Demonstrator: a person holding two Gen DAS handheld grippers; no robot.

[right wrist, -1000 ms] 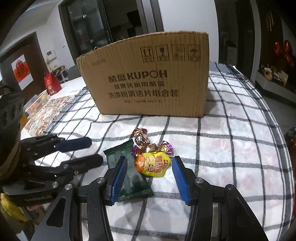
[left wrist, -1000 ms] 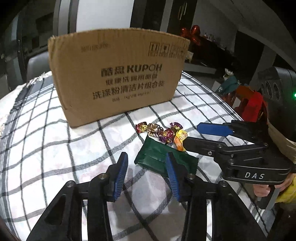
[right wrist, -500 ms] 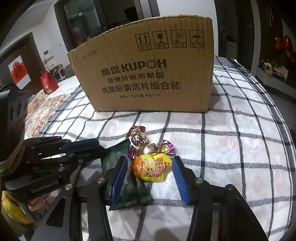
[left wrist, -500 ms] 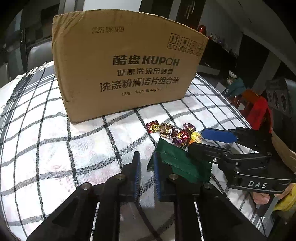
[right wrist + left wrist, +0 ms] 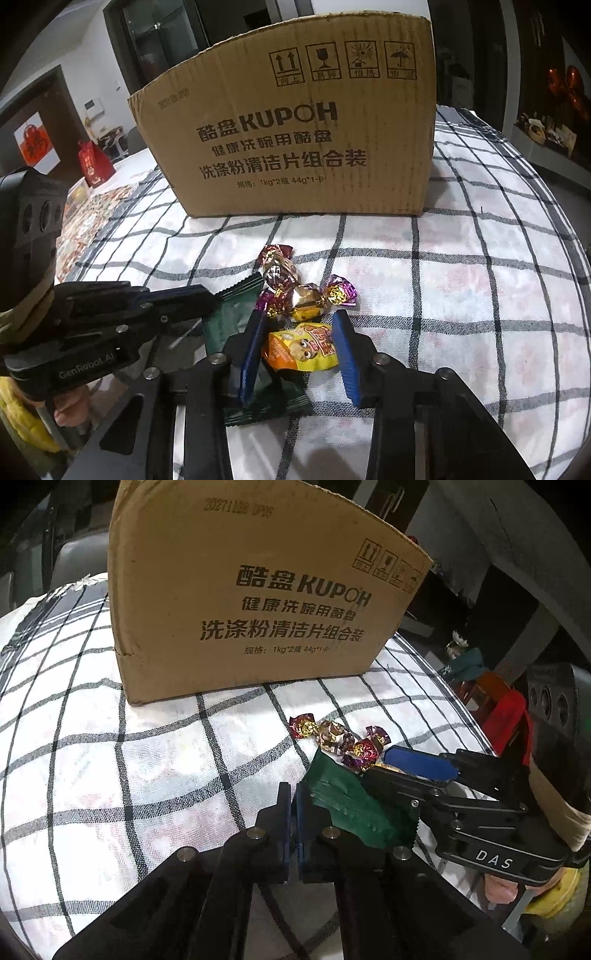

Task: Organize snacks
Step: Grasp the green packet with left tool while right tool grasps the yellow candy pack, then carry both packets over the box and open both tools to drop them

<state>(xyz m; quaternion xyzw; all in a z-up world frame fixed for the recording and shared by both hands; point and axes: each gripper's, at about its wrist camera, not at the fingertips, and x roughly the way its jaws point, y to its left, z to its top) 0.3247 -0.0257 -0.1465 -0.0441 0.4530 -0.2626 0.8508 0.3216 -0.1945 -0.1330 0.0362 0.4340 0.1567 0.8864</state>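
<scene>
On the checked cloth, left gripper pinches green packet; right gripper closing around yellow packet

Left tongs pinched together; right tongs closing, both angled downward.

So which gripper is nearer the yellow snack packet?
Right. The right gripper brackets the yellow snack packet, jaws closing; the left gripper is shut on the green packet's edge beside it.
</scene>
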